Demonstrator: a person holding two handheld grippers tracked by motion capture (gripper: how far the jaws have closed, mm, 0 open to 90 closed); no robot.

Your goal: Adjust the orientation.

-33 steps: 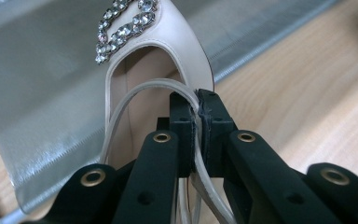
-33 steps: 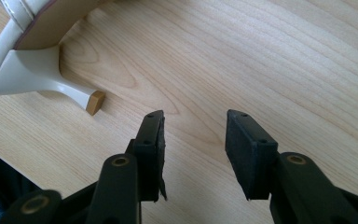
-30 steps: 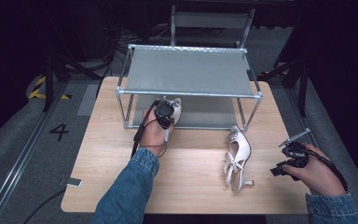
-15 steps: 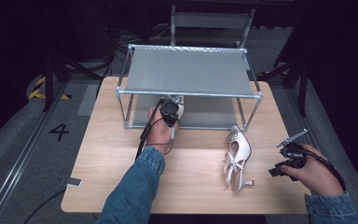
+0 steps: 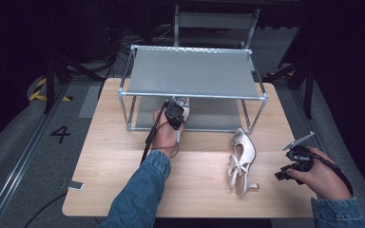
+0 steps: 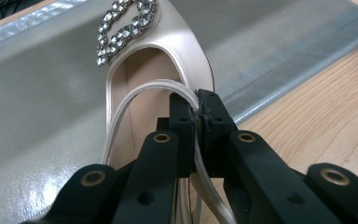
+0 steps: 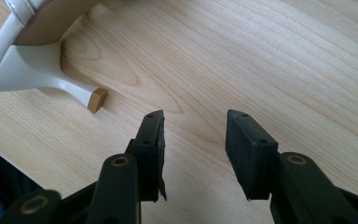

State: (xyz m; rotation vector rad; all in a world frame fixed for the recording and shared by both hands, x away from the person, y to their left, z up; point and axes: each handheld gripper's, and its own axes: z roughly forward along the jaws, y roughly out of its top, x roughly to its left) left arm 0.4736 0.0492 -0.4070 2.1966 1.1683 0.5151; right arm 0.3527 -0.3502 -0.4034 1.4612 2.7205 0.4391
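High view: left claw (image 5: 177, 113) sits at the front edge of the rack (image 5: 192, 95), nose pushed under the top shelf. A pale shoe (image 5: 181, 101) is just ahead of it, toe pointing into the lower shelf. Looks like the shoe is being slid onto that shelf toe first, so the heel end stays reachable from the front. Second shoe (image 5: 241, 159) lies on its side on the table (image 5: 114, 180), well to the right of the left claw and just left of the right claw (image 5: 292, 161). Right hand rests at the table's right edge, probably parked until this shoe's turn.

Left gripper view: jaws are pinched tight on the thin strap (image 6: 193, 100) of the shoe (image 6: 177, 51), pads nearly meeting with only the strap between them. Grabbing the strap makes sense: it's the one part thin enough to clamp, and it lets the shoe be dragged by its back. The jewelled toe (image 6: 123, 28) is ahead of the claw, over the grey lower shelf (image 6: 37, 112); wood shows to the claw's right.

Right gripper view: jaws stand well apart, nothing between the pads (image 7: 151, 135), bare wood below. Heel (image 7: 70, 86) of the second shoe is up and left of the claw, near but not touching. Likely next pickup; the heel or strap is the handle.
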